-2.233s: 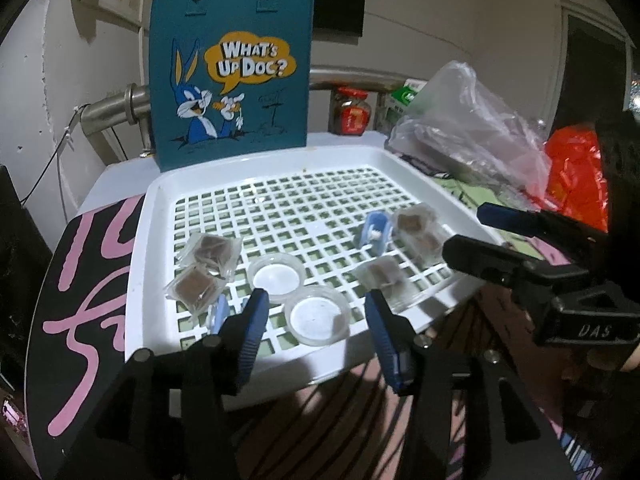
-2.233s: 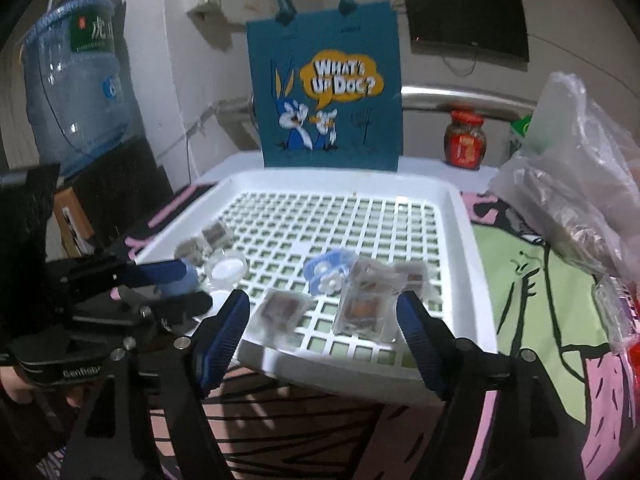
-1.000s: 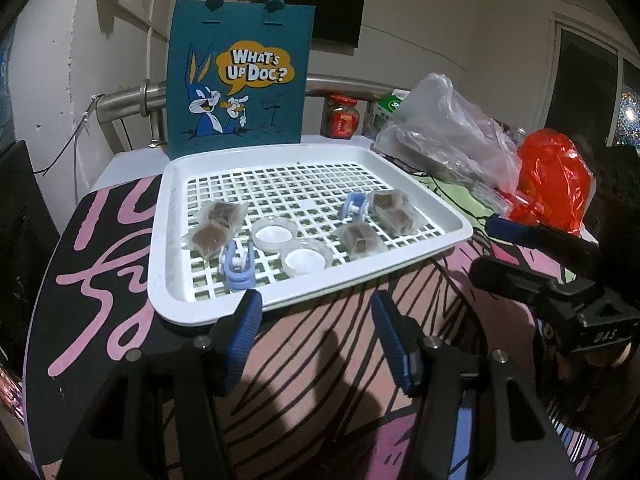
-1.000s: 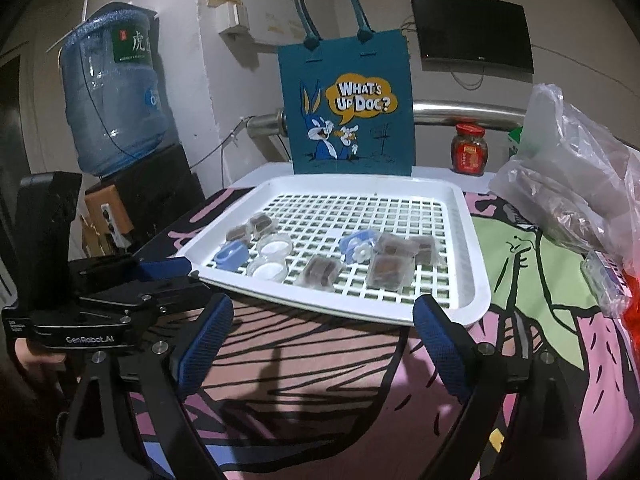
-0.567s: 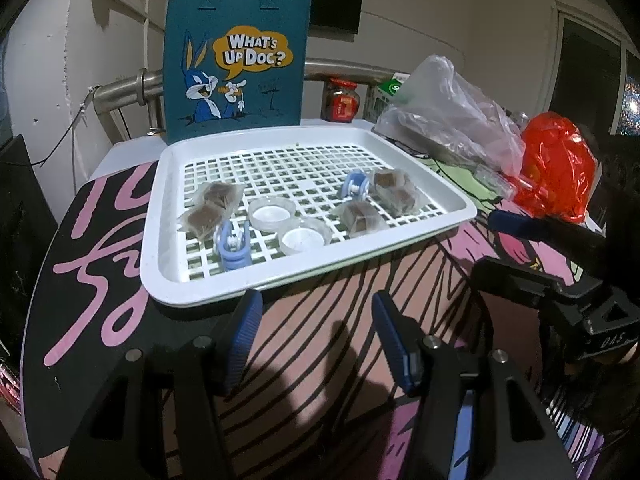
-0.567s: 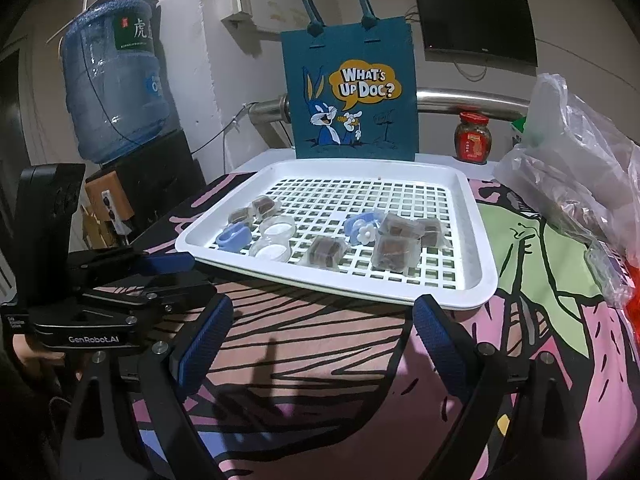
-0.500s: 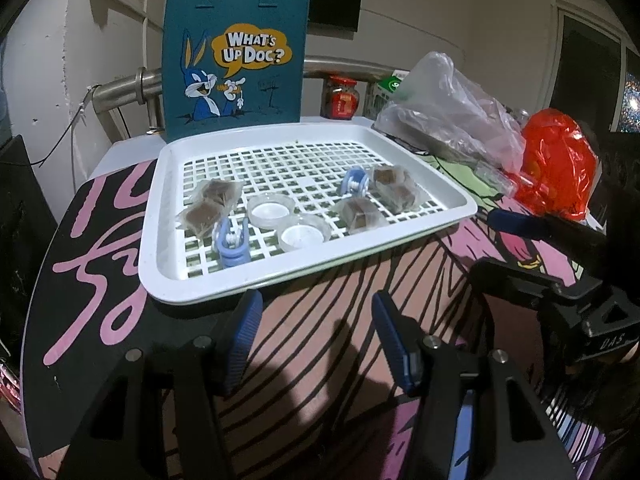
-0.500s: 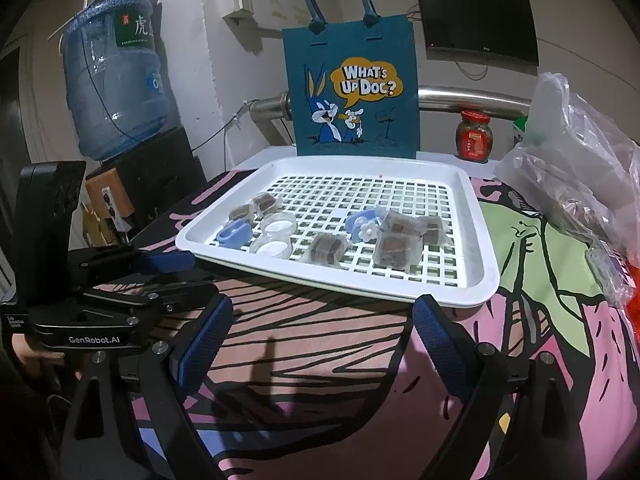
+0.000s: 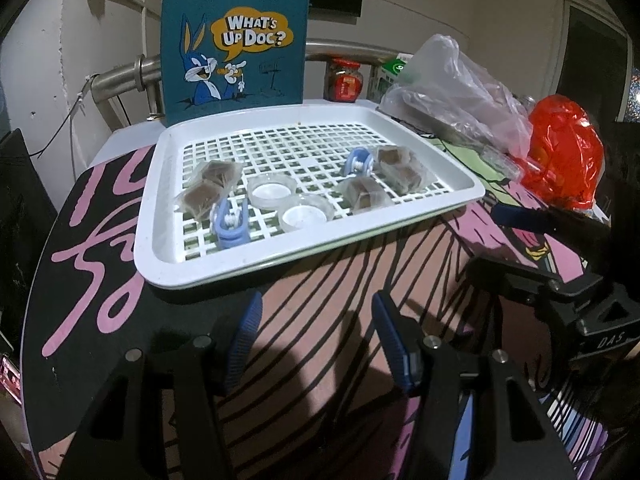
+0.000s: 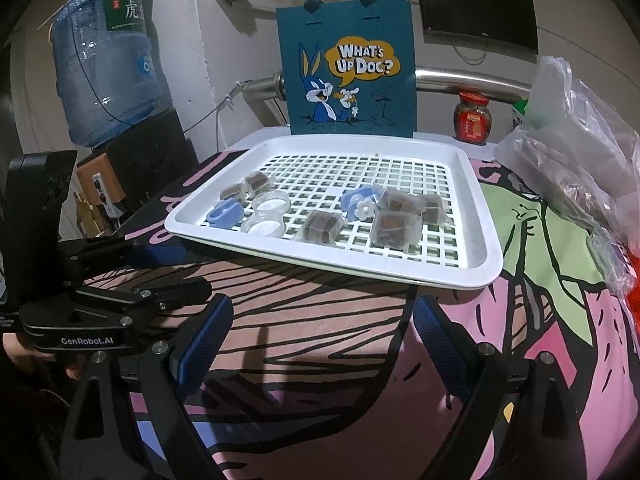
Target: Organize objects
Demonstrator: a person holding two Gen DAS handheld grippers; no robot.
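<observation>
A white slatted tray (image 9: pixel 160 248) (image 10: pixel 480 264) rests on the patterned table. In it lie several clear packets of brown cubes (image 9: pixel 208 192) (image 10: pixel 394 224), two round clear lids (image 9: pixel 272 193) (image 10: pixel 271 202) and two blue clips (image 9: pixel 230 226) (image 10: pixel 359 205). My left gripper (image 9: pixel 316 332) hovers open over the tablecloth just in front of the tray, with nothing between its blue pads. In the right wrist view my right gripper (image 10: pixel 320 340) stands wide open before the tray's near rim, also empty. Each gripper shows at the edge of the other's view.
A teal cartoon tote bag (image 9: pixel 236 40) (image 10: pixel 352 64) stands upright behind the tray. Clear plastic bags (image 9: pixel 452 88) (image 10: pixel 580 152) and a red bag (image 9: pixel 564 152) lie at the right. A red-lidded jar (image 10: pixel 472 118) sits at the back, and a water bottle (image 10: pixel 104 64) stands at the left.
Both grippers have drawn back from the tray, which lay between their fingers earlier and now sits farther off. Over the last second they tilted slightly. Tray contents stayed put.
</observation>
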